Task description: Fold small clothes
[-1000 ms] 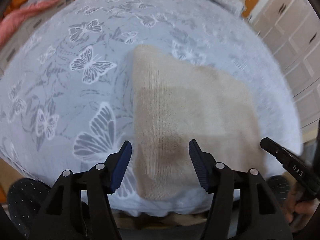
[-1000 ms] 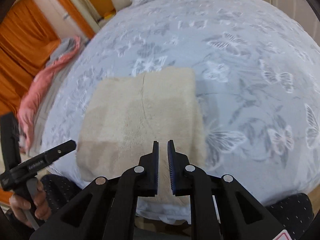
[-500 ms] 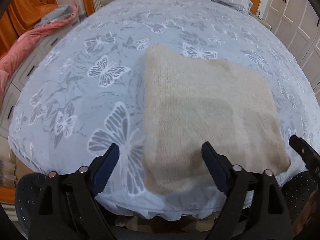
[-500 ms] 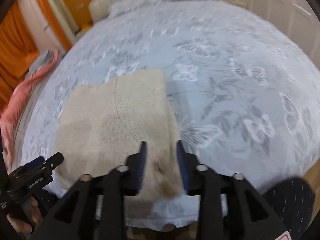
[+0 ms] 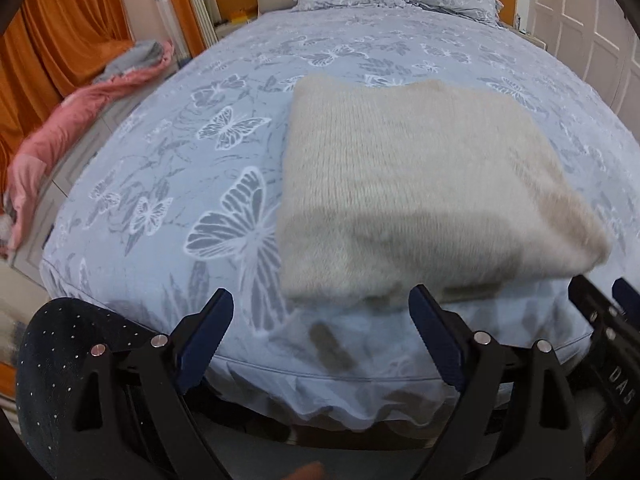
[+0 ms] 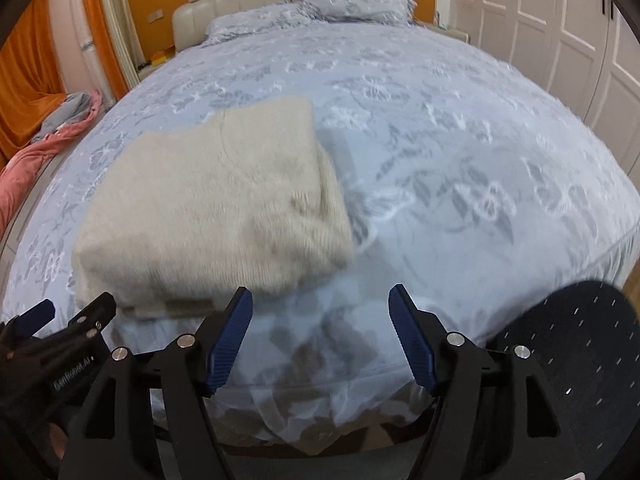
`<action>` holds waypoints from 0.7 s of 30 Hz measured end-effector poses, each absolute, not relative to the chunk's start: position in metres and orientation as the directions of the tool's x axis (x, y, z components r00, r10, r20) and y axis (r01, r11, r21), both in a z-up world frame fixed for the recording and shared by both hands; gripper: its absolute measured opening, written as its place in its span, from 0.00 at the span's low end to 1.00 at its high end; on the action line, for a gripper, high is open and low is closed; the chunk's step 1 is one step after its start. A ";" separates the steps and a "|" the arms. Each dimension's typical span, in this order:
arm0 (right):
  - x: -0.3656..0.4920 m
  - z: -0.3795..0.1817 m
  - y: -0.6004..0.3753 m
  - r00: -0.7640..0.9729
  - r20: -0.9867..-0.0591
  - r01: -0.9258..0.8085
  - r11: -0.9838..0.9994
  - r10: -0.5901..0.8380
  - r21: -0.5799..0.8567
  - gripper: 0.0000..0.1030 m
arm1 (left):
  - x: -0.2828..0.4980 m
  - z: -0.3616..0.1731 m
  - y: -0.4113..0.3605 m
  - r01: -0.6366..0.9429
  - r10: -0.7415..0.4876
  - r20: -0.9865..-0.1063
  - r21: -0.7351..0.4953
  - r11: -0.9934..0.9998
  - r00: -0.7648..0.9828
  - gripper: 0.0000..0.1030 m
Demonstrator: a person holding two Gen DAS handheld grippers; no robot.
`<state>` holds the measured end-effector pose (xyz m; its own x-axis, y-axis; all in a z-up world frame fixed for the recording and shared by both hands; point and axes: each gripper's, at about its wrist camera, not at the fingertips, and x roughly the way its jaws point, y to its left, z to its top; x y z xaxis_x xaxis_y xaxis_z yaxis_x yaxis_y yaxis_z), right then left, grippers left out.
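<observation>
- Your left gripper (image 5: 322, 334) has its jaws spread wide with nothing between them; they have just been opening, and they hang over the bed's near edge, short of the cloth.
- Your right gripper (image 6: 322, 334) stands with jaws well apart and empty; they too have just been opening, over bare bedspread (image 6: 460, 128) at the near edge.
- The folded cream knit garment (image 5: 416, 184) lies flat on the bed, near the foot edge. In the left wrist view its near edge sits just beyond the left gripper's right-hand pad, touching neither pad.
- In the right wrist view the garment (image 6: 216, 208) lies up and to the left of the jaws; its right edge ends above the left-hand pad.
- The bedspread's hem drops off just below both grippers, so you have little bed left on the near side.
- Wide bare bedspread runs right of the garment and beyond it towards the pillows (image 6: 352, 2).
- A pink blanket (image 5: 76, 120) lies off the bed's left side; white cupboard doors (image 6: 560, 32) stand on the right.
</observation>
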<state>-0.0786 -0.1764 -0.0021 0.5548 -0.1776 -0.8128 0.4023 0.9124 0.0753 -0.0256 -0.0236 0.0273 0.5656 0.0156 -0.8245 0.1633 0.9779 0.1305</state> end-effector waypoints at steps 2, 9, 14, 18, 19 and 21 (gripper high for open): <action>-0.080 -0.005 -0.174 0.557 -0.812 0.405 0.911 -0.176 0.080 0.66 | -0.027 0.023 -0.021 0.162 0.009 -0.828 0.120 0.979 0.560 0.85; -0.077 -0.024 -0.165 0.529 -0.833 0.391 0.917 -0.161 0.072 0.66 | -0.024 0.010 -0.010 0.118 0.000 -0.844 0.075 0.990 0.537 0.86; -0.073 -0.030 -0.152 0.533 -0.831 0.338 0.940 -0.159 0.037 0.66 | -0.026 0.006 -0.012 0.121 0.007 -0.839 0.087 0.989 0.545 0.86; -0.072 -0.029 -0.147 0.537 -0.829 0.317 0.948 -0.158 0.025 0.66 | -0.031 0.006 -0.018 0.150 0.006 -0.830 0.107 0.983 0.557 0.85; -0.073 -0.027 -0.146 0.543 -0.824 0.320 0.947 -0.159 0.028 0.66 | -0.032 0.007 -0.019 0.155 0.004 -0.829 0.110 0.982 0.559 0.85; -0.076 -0.023 -0.145 0.568 -0.806 0.323 0.946 -0.167 0.032 0.66 | -0.034 0.009 -0.020 0.162 0.002 -0.823 0.113 0.980 0.568 0.85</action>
<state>-0.0758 -0.1453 -0.0228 0.5682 -0.1666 -0.8058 0.3231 0.9458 0.0322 -0.0339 -0.0201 0.0087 0.5676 0.0016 -0.8233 0.1615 0.9803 0.1133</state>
